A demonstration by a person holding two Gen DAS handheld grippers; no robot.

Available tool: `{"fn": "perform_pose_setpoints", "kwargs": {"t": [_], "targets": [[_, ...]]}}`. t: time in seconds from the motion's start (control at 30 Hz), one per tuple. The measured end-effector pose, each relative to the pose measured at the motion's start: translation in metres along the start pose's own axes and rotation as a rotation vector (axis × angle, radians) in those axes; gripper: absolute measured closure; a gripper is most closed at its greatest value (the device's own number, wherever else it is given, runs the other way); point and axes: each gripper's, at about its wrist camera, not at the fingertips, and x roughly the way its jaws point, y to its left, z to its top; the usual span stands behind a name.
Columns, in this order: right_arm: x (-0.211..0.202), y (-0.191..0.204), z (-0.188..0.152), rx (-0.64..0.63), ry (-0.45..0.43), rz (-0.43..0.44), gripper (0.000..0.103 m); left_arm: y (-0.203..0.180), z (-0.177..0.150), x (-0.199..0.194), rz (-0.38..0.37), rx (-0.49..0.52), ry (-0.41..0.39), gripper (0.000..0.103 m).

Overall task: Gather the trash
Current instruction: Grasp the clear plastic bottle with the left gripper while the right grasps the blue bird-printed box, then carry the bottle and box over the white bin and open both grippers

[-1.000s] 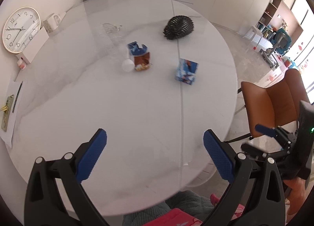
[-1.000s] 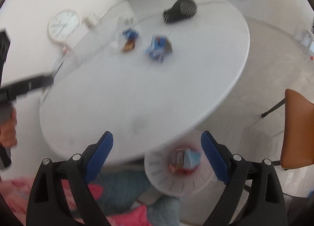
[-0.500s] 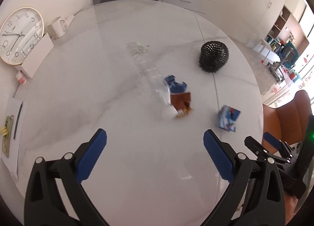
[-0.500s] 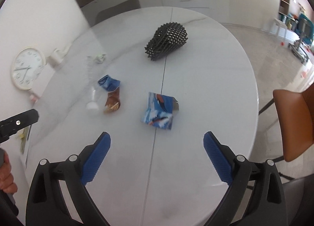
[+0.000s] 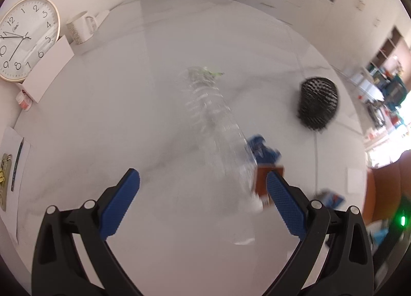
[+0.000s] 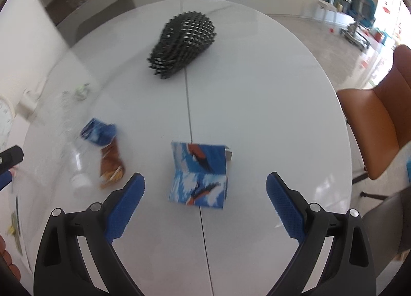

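Observation:
A clear plastic bottle lies on the white round table, its white cap end between my open left gripper's blue pads. A crumpled blue wrapper and a brown snack wrapper lie by its right side. In the right wrist view a blue, white and orange packet lies just ahead of my open, empty right gripper. The bottle, blue wrapper and brown wrapper lie to its left.
A black spiky mesh object lies at the table's far side. A wall clock, a mug and a white box stand at the left. Papers lie at the left edge. An orange chair stands at the right.
Both grippers have moved forward over the table. The bottle now lies between my left pads, and the blue packet sits close ahead of my right gripper. Both stay open.

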Motion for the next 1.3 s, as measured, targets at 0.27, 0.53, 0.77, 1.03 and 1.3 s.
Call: {"fn": "perform_pose_setpoints", "kwargs": {"t": [0.27,0.53,0.77,1.03,1.3], "targets": [[0.021,0.001,0.008,0.082,0.012,-0.078,0.008,-0.015,0.046,0.053,0.150,-0.100,0.027,0.008],[0.034,-0.001,0.011,0.100,0.029,-0.103,0.008,-0.021,0.056,0.081,0.232,-0.109,0.043,0.008],[0.040,0.007,0.009,0.055,0.038,-0.111,0.016,-0.016,0.055,0.096,0.264,-0.093,0.078,0.008],[0.038,0.017,0.007,-0.006,0.058,-0.041,0.050,-0.005,0.055,0.107,0.255,-0.098,0.117,0.035],[0.029,0.013,0.002,-0.007,0.060,0.007,0.050,0.017,0.051,0.100,0.230,-0.118,0.123,0.036]]}}
